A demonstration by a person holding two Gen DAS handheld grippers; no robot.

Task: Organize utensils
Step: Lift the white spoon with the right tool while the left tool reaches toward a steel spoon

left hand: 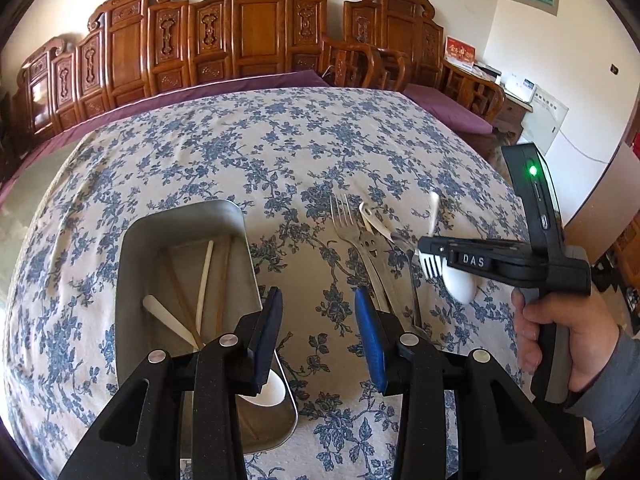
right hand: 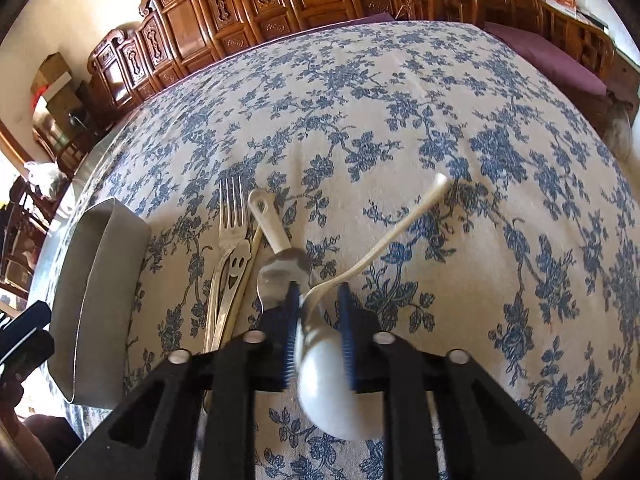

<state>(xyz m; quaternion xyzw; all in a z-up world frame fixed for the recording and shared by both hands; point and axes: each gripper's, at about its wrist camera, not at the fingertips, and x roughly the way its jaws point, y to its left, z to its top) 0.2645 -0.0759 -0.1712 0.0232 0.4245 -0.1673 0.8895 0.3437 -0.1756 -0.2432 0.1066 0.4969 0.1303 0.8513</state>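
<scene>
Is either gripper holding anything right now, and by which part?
The right gripper is shut on the white spoon, gripping near the neck where bowl meets handle. The left gripper is open, holding nothing.

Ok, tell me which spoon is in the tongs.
The white spoon, clamped in the right tongs; the steel-bowled spoon lies on the cloth.

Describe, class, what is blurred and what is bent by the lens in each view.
Left wrist view: the white spoon in the right claw is smeared; the table edge bows. Right wrist view: the same spoon's bowl blurs; the metal tray curves.
</scene>
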